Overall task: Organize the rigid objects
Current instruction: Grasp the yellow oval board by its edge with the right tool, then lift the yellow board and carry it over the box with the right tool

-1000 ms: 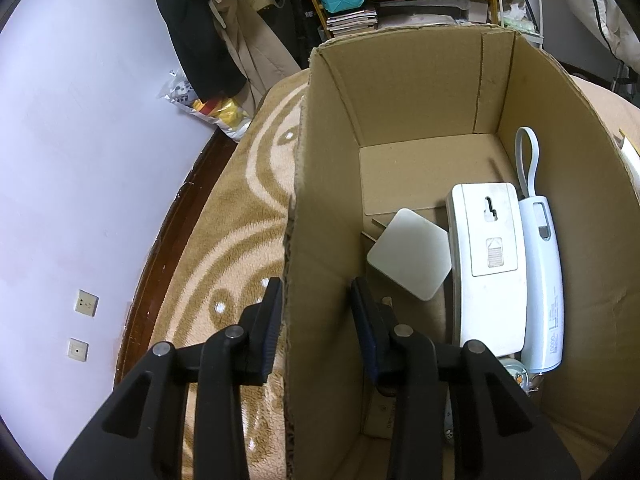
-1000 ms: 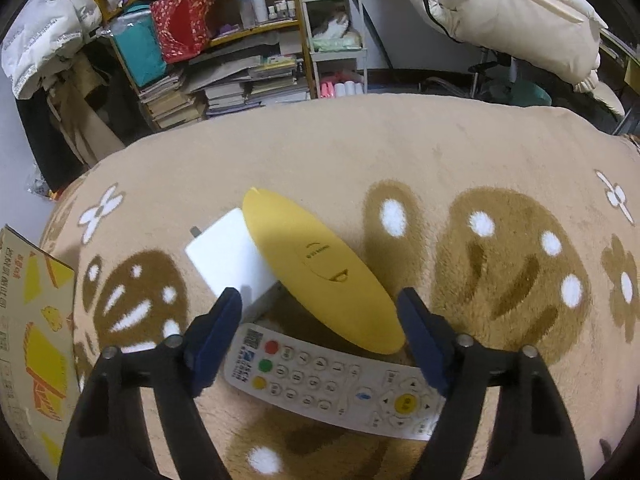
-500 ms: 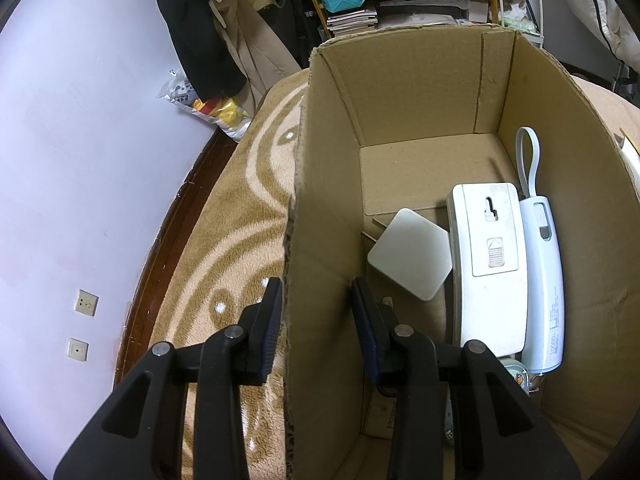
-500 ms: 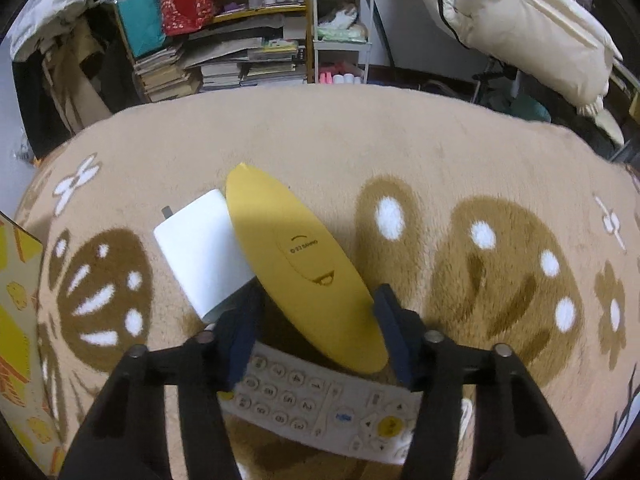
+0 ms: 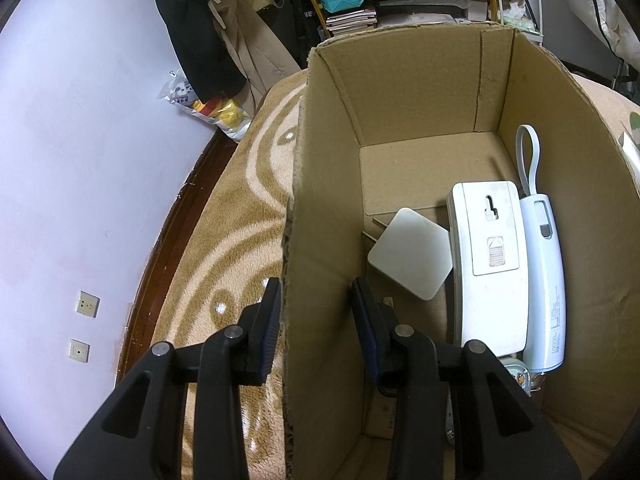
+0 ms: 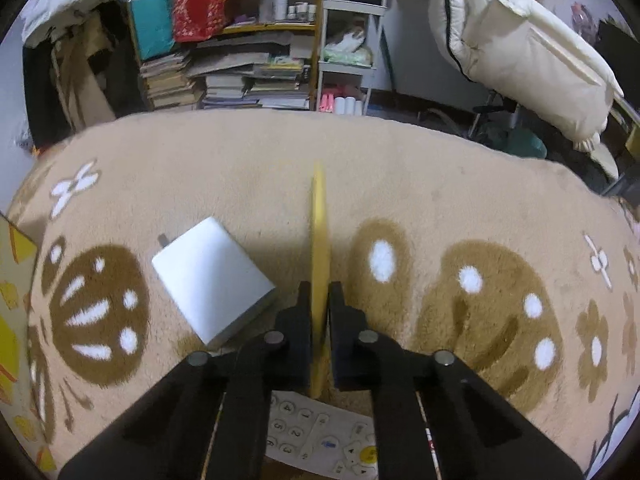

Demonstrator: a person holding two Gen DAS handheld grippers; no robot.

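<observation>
In the right wrist view my right gripper (image 6: 319, 286) is shut on a flat yellow oval piece (image 6: 319, 220), which stands edge-on between the fingers over the beige rug. A white power adapter (image 6: 212, 284) lies just left of it, and a white remote control (image 6: 320, 432) lies under the fingers. In the left wrist view my left gripper (image 5: 316, 312) is open and straddles the left wall of a cardboard box (image 5: 320, 200). One finger is outside the box, the other inside. The box holds a white square pad (image 5: 408, 258), a long white device (image 5: 488, 268) and a pale blue power bank (image 5: 544, 280).
A lilac wall with sockets (image 5: 88, 304) runs left of the box, past a dark floor strip. Hanging clothes (image 5: 200, 40) and bags stand behind it. Shelves of books (image 6: 240, 80), a white cart (image 6: 348, 60) and a cream coat (image 6: 520, 52) line the rug's far edge.
My right gripper closed on the yellow oval piece, which went from lying flat to standing edge-on between the fingers. The left gripper and the box have not moved.
</observation>
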